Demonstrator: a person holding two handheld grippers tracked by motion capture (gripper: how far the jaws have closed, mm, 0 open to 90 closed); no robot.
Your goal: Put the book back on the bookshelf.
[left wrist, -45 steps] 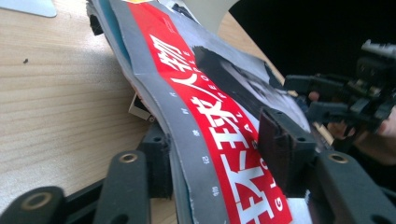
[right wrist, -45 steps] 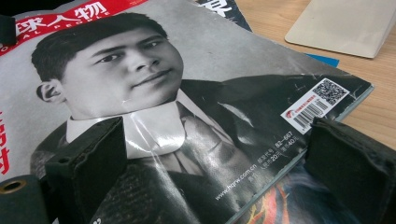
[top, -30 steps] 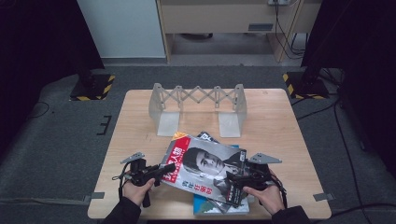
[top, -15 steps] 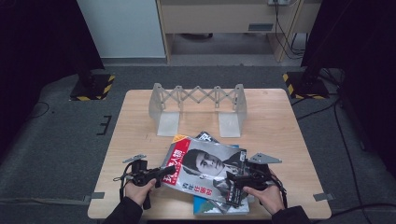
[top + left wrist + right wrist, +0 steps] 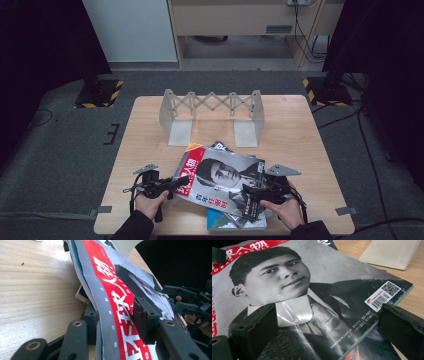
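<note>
Wooden table [image 5: 300, 135], one rack [image 5: 212, 107], three magazines [image 5: 222, 175]

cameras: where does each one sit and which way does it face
High view: above the person's side, looking forward and down on the table, rack and magazine; both hands with the left gripper and right gripper enter from the bottom.
Left gripper view: rides the left gripper, looking along its jaws clamped on the magazine's red edge; the other hand shows far right.
Right gripper view: rides the right gripper, looking across the cover between its jaws.
Shared: all three show the magazine.
</note>
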